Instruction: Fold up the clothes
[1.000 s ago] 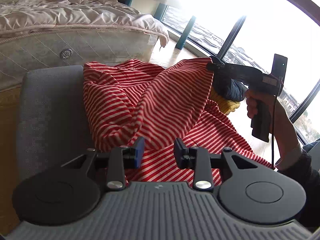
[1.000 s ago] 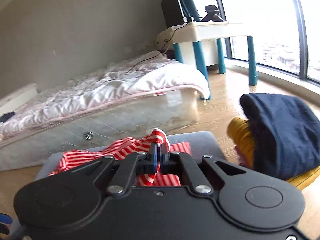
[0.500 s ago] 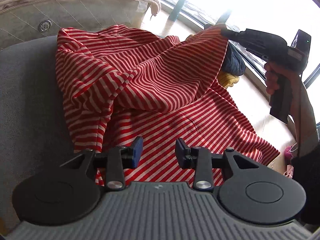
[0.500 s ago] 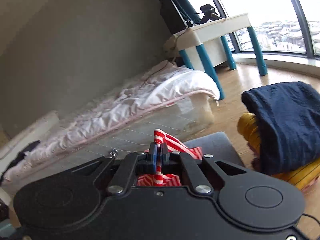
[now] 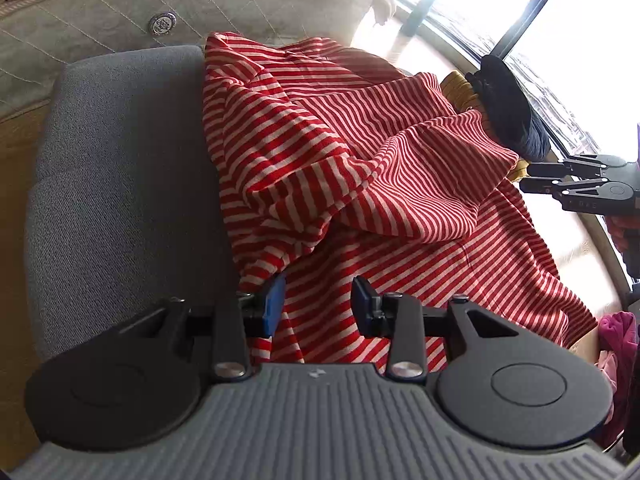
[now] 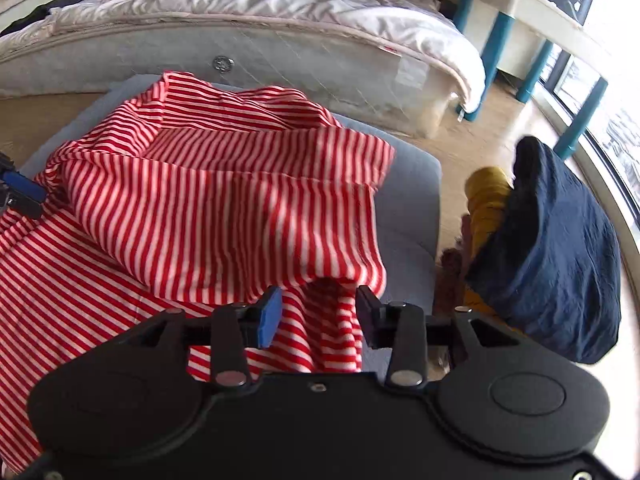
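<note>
A red-and-white striped garment (image 5: 360, 184) lies rumpled on a grey cushion (image 5: 120, 160), one part folded loosely over the rest. My left gripper (image 5: 318, 308) is open just above the garment's near edge, with nothing between its fingers. At the right edge of the left wrist view my right gripper (image 5: 530, 179) is open, just clear of the folded flap's corner. In the right wrist view the right gripper (image 6: 318, 312) hovers open over the striped garment (image 6: 224, 200), near the cushion (image 6: 408, 208) edge. A blue fingertip of the left gripper (image 6: 20, 188) shows at the far left.
A mattress (image 6: 280, 40) with a white quilt runs behind the cushion. A heap of navy cloth (image 6: 552, 248) over yellow cloth (image 6: 488, 200) sits on the wooden floor to the right. A white table with blue legs (image 6: 536, 8) stands by the windows. Pink clothing (image 5: 616, 336) lies nearby.
My right gripper held a corner of the striped garment up; it has opened and the flap has dropped onto the rest. Both grippers have lowered toward the cushion.
</note>
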### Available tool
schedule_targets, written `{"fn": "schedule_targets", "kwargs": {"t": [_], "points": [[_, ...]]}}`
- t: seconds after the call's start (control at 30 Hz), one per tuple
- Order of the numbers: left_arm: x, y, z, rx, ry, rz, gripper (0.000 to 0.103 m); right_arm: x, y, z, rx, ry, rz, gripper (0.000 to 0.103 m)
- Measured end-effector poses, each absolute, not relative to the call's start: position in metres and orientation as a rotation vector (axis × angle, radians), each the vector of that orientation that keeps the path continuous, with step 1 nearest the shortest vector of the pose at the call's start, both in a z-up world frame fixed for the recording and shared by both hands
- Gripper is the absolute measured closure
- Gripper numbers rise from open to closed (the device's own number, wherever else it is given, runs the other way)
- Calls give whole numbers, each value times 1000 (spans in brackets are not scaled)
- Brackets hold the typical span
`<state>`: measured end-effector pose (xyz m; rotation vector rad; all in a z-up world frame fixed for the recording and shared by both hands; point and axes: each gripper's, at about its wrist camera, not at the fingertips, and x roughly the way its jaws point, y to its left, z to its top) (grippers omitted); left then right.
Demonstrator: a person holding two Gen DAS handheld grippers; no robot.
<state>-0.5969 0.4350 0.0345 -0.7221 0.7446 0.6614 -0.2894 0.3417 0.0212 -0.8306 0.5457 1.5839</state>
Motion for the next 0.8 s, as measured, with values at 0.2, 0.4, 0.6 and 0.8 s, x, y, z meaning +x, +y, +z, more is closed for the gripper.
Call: {"fn": "schedule_targets", "kwargs": {"t": [0.2,0.4,0.6,0.8], "points": [[-595,433,31,-703,767,651,55,-319,407,13,-1182,198,1750,33],[-594,435,26,-706,778,650,55,-296,458,-3,-1382,245,1857,39],[-596,434,24,-706,780,651,55,-286,490,-9,-1388,416,1855,98],[-602,432,23,-698,794,659,53,-296,443,42,-1331,417,1995,98]]}}
